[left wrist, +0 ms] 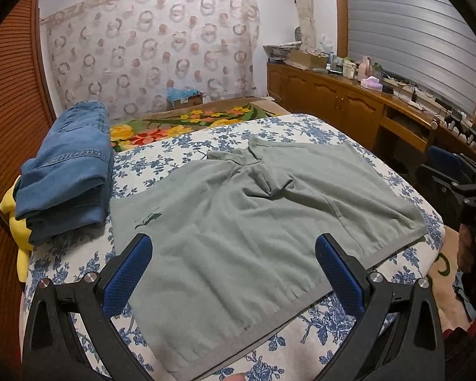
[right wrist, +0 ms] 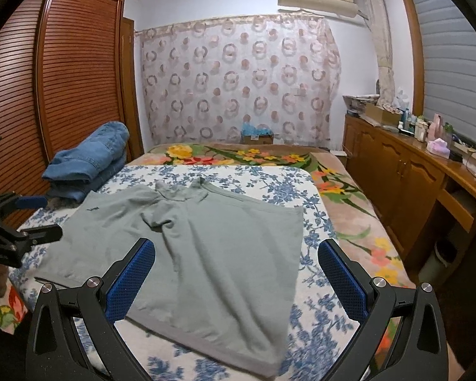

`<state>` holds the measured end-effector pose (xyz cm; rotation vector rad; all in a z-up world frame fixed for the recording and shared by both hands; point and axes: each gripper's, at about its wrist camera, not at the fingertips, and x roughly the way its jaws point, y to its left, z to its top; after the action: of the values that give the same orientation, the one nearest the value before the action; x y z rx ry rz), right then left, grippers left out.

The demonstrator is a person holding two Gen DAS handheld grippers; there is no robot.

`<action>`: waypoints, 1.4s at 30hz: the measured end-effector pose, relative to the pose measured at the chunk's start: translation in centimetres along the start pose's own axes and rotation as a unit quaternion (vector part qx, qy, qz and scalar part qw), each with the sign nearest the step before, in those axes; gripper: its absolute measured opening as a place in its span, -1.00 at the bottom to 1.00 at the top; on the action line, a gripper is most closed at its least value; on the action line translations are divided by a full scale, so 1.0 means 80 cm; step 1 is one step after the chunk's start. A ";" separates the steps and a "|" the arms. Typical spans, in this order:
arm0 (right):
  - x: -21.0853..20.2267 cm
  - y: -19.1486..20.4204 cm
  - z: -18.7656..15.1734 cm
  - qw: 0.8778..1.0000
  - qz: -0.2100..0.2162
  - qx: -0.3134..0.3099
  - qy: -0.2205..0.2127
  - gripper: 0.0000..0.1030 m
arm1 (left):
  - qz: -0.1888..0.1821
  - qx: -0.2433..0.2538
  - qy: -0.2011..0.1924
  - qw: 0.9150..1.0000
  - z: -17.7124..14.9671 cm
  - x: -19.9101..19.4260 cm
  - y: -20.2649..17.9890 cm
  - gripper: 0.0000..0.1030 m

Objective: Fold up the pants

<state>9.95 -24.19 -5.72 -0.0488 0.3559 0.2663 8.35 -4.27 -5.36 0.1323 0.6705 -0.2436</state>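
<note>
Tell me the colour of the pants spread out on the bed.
The pants are a plain grey-green with a grey waistband; the left wrist view shows it best.

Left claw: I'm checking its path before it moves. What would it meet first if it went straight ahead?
Probably the grey-green shorts lying flat on the floral sheet; the open left claw points down onto them. Depth is unclear.

Folded blue denim jeans (left wrist: 66, 171) are crowding the bed's left edge. Open blue-flowered white bedsheet (right wrist: 279, 184) is lying right of the flat grey-green cotton shorts (right wrist: 212, 241).
</note>
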 end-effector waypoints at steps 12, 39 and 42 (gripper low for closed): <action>0.058 -0.044 0.022 0.998 0.021 -0.002 0.064 0.12 | -0.004 0.023 0.017 1.000 0.016 0.033 -0.013 1.00; 0.102 -0.083 0.080 0.985 -0.037 0.037 0.163 -0.94 | -0.024 0.002 0.117 0.993 -0.028 0.108 -0.009 1.00; 0.100 -0.085 0.080 0.985 -0.048 0.042 0.160 -0.94 | -0.024 0.000 0.118 0.993 -0.029 0.109 -0.009 1.00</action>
<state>21.11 -28.16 -2.54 -0.0245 0.6827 0.1468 13.35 -6.06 -12.68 0.1465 0.9103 -0.2767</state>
